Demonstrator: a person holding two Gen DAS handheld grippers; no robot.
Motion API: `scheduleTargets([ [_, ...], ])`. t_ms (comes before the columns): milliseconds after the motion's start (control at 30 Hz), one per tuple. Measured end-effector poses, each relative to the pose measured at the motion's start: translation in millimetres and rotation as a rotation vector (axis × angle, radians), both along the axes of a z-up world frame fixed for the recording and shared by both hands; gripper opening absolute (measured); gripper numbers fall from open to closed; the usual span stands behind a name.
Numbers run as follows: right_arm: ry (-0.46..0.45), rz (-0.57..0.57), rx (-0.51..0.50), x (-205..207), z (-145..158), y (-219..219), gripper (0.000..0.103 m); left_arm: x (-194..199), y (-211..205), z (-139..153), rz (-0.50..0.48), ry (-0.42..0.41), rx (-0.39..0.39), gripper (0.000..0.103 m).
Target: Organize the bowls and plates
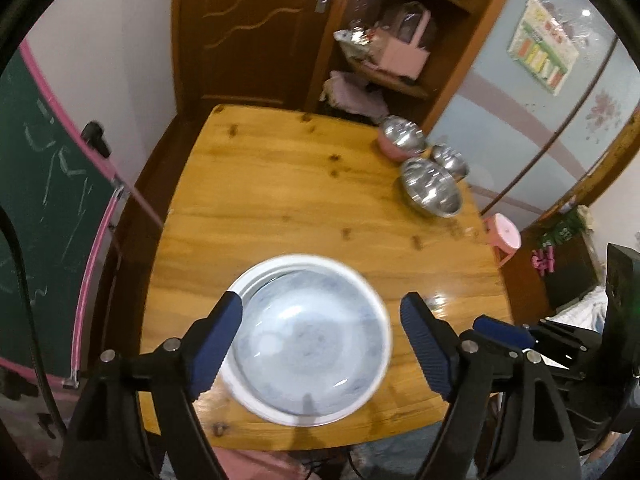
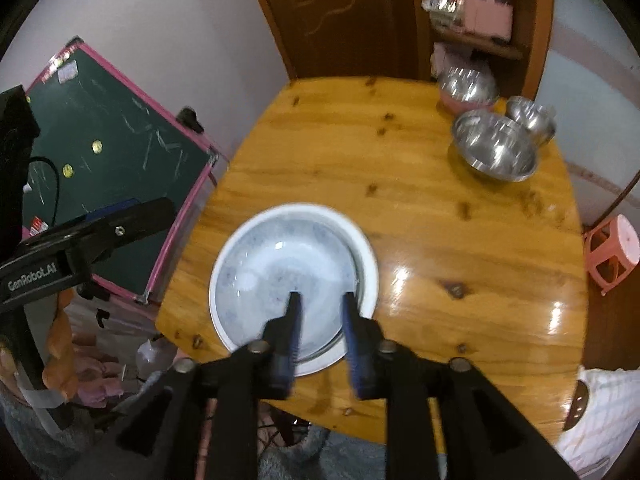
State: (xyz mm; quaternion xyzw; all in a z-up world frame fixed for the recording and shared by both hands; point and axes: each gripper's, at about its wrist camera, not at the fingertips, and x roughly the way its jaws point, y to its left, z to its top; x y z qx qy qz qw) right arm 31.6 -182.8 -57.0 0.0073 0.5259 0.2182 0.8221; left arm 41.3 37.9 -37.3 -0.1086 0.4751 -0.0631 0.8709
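Both claws hang released over the stacked plates (image 2: 294, 280), right gripper (image 2: 322, 300) narrower than left gripper (image 1: 320, 320); a crooked pinch could chip their rims

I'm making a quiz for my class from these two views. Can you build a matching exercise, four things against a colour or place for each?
Things:
1. blue-patterned plate
2. large steel bowl
3. plastic stool
4. chalkboard

Descriptions:
A. pink, on the floor beyond the table's right edge
B. green with a pink frame, left of the table
C. near edge of the wooden table, stacked in a white dish
D. far right of the table, beside two other metal-lined bowls

Pairs: 1-C, 2-D, 3-A, 4-B
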Motion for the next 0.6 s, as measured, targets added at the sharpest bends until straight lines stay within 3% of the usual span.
scheduleTargets([
  [333, -0.160, -0.140, -0.023, 28.3, 84.8, -81.6, 0.043, 52.1, -65.1, 63.3, -0.088, -0.070, -0.018, 0.087],
  [600, -0.205, -0.299, -0.110, 62.8, 107.4, -151.6, 0.046, 111.8, -126.7, 68.7, -0.170, -0.067, -0.033, 0.087],
])
